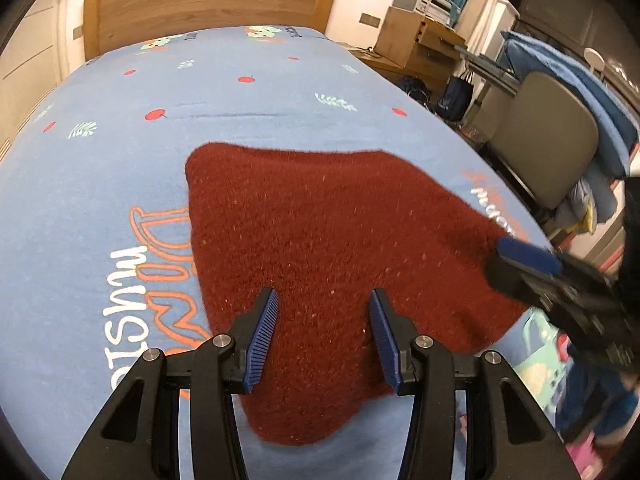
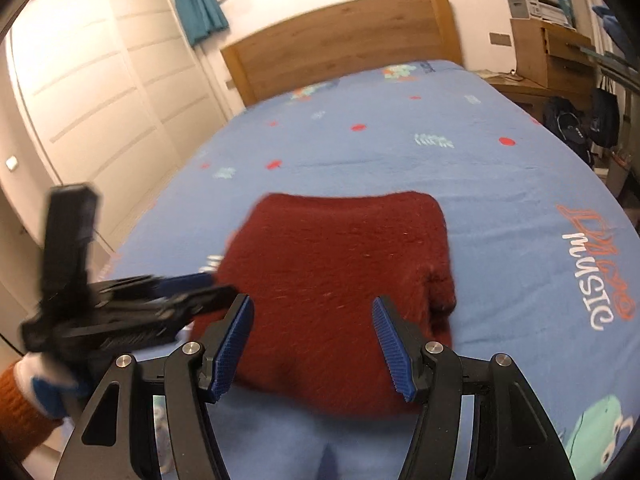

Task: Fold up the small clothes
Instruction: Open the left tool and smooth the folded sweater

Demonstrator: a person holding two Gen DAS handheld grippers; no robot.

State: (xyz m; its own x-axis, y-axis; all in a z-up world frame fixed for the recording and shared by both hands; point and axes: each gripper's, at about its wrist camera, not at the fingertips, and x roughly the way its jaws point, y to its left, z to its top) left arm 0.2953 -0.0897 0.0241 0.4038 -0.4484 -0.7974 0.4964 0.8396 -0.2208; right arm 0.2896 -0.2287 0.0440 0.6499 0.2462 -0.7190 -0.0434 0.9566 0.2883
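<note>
A dark red knitted garment [image 1: 320, 232] lies folded flat on the blue printed bedsheet [image 1: 120, 160]. My left gripper [image 1: 322, 300] is open and empty, hovering just above the garment's near part. My right gripper [image 2: 312, 308] is open and empty over the same garment [image 2: 340, 264], seen from the other side. Each gripper shows in the other's view: the right one at the garment's right edge [image 1: 532, 256], the left one at its left edge [image 2: 188, 288]. Both look blurred.
A wooden headboard [image 1: 208, 0] stands at the far end of the bed. A grey chair [image 1: 548, 136] draped with blue cloth, a wooden desk [image 1: 416, 44] and bags stand to the bed's right. White wardrobe doors [image 2: 100, 92] stand on its left.
</note>
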